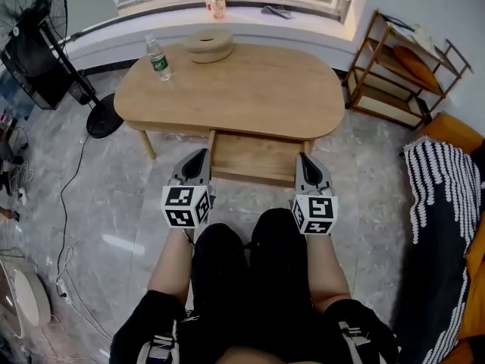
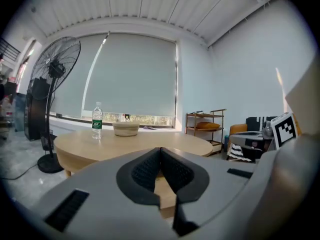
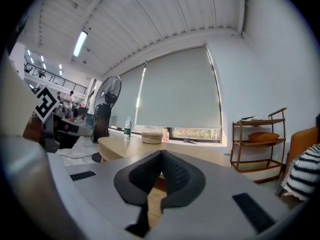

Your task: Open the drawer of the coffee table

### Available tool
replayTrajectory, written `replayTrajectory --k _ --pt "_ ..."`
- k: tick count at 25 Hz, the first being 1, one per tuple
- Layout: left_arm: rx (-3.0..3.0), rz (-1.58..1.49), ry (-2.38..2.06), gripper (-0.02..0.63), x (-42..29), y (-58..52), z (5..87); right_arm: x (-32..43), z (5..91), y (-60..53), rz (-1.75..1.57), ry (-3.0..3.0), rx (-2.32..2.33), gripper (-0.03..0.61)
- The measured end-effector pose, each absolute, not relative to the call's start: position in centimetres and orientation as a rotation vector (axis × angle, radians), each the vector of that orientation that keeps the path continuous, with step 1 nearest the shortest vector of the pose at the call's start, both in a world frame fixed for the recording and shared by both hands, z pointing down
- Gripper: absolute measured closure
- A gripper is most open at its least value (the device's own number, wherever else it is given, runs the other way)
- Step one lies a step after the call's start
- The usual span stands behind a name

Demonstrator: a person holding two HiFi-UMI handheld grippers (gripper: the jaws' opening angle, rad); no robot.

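Note:
The oval wooden coffee table [image 1: 250,89] stands in front of me. Its drawer [image 1: 254,158] sticks out from under the near edge, showing a bare wooden bottom. My left gripper [image 1: 198,158] hovers at the drawer's left front corner and my right gripper [image 1: 305,161] at its right front corner, both above my knees. In the left gripper view the left gripper [image 2: 160,151] has its jaws pressed together with nothing between them, pointing level across the tabletop [image 2: 130,144]. The right gripper [image 3: 161,154] is shut the same way and holds nothing.
A water bottle [image 1: 158,58] and a round woven bowl [image 1: 209,45] sit on the table's far side. A standing fan [image 1: 38,21] is at the left with a cable on the floor. A wooden shelf [image 1: 402,70] and a sofa with a striped throw [image 1: 439,196] are at the right.

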State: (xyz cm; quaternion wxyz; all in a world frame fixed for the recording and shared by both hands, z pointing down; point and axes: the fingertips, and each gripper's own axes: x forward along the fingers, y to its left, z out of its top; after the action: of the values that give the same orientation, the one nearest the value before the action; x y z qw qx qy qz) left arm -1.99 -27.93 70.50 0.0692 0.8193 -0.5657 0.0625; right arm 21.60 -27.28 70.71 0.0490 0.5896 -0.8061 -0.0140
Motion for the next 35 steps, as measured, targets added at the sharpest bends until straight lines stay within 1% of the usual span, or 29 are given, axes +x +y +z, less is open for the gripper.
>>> replayTrajectory --k 4,9,12,15,22,26,30,35 --pt "2.514 0.257 -1.772 0.592 -1.4 -29.1 68.9 21.3 68.8 -29.1 -0.032 -2.541 1.810 0.566" --pt "2.505 0.253 -1.788 0.592 -0.8 -32.0 66.9 20.8 66.8 -32.7 -0.022 -2.608 1.795 0.566" --pt "2.468 0.262 -1.742 0.592 -0.3 -33.7 63.1 20.4 62.9 -34.8 0.047 -2.605 1.783 0.565" --pt "2.464 0.268 -1.683 0.592 0.9 -33.7 54.8 20.9 54.2 -35.0 0.071 -2.594 1.818 0.565" --pt "2.490 0.333 -1.723 0.592 2.0 -31.8 27.8 21.9 26.5 -33.4 0.081 -2.618 1.858 0.565" --pt "2.501 0.344 -1.734 0.592 2.8 -29.9 15.3 21.4 13.3 -31.6 0.060 -2.661 1.818 0.565" --pt "2.478 0.297 -1.782 0.592 2.5 -28.1 8.0 20.5 6.4 -29.8 0.025 -2.687 1.766 0.565" --pt "2.490 0.305 -1.828 0.592 1.4 -27.3 4.9 19.6 3.2 -28.9 -0.012 -2.716 1.791 0.565"
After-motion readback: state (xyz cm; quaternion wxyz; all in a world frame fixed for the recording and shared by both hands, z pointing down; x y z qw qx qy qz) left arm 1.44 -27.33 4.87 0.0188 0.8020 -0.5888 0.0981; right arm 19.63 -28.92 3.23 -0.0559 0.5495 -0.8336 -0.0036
